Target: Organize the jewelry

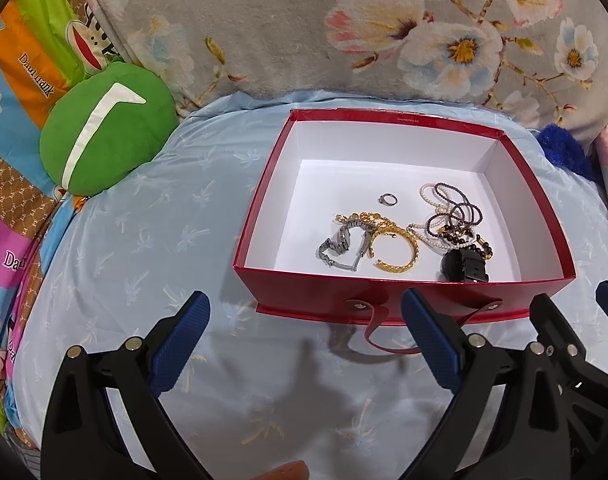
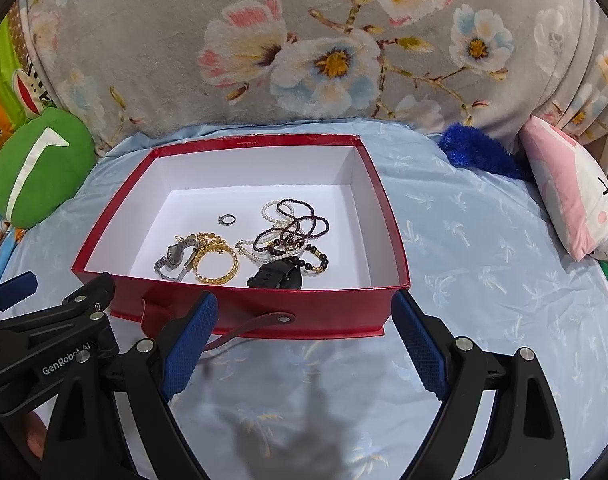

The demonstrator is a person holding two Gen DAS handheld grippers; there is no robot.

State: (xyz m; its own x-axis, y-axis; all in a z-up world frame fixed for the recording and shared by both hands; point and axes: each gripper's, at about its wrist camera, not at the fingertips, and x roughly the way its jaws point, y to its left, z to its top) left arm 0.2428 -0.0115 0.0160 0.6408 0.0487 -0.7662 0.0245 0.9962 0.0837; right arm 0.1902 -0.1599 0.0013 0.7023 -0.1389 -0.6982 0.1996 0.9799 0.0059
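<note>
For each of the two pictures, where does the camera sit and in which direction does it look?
Left wrist: sits on the left gripper, looks forward and down at the red box; its own open fingers show, plus the right gripper's at the right edge.
Right wrist: sits on the right gripper, faces the same box; own open fingers show, left gripper at the left.
Shared: box, gold bangle, small ring, green cushion, floral blanket.

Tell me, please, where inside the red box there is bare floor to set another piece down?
The open red cardboard box has bare white floor along its far wall, behind the small silver ring, and its left side. The near right is crowded.
</note>
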